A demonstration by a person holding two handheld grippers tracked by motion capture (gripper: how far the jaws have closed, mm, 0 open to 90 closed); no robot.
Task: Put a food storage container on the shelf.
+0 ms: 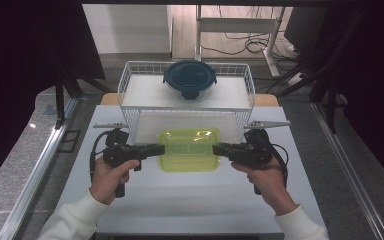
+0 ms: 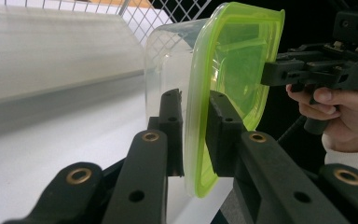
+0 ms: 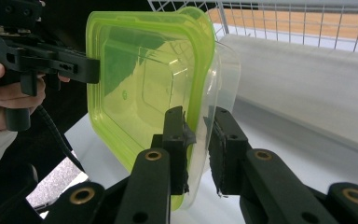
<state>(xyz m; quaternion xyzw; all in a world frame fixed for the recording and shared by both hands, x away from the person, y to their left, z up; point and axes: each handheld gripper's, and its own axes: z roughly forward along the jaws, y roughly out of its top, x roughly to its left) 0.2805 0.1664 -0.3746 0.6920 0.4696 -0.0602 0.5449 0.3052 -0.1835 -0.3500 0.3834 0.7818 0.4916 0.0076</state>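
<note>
1. My left gripper [image 1: 161,149] is clamped on the left edge of the green-lidded container [image 1: 189,149]; in the left gripper view its jaws [image 2: 193,135] pinch the lid's rim and the clear wall just under it.
2. My right gripper [image 1: 216,148] grips the opposite edge of the same container; in the right gripper view its jaws [image 3: 200,142] close on the rim of the lid and the clear tub below it [image 3: 168,88].
3. The container hangs between my two grippers, level, with its lid up, above the white table [image 1: 180,200].
4. Seen from my left gripper, the container [image 2: 223,79] stretches straight ahead of the jaws, and my right hand [image 2: 328,114] with its gripper holds the far end.
5. Seen from my right gripper, my left hand [image 3: 2,93] with its gripper holds the far edge.
6. Just beyond both grippers stands a white wire basket [image 1: 130,85]; its near wall is close behind the container.
7. Farther off, past the container, a round clear bowl with a dark lid [image 1: 190,79] rests at the back of the basket, well apart from either gripper.
8. My white sleeves [image 1: 75,220] come in from the near side of the table.
</note>
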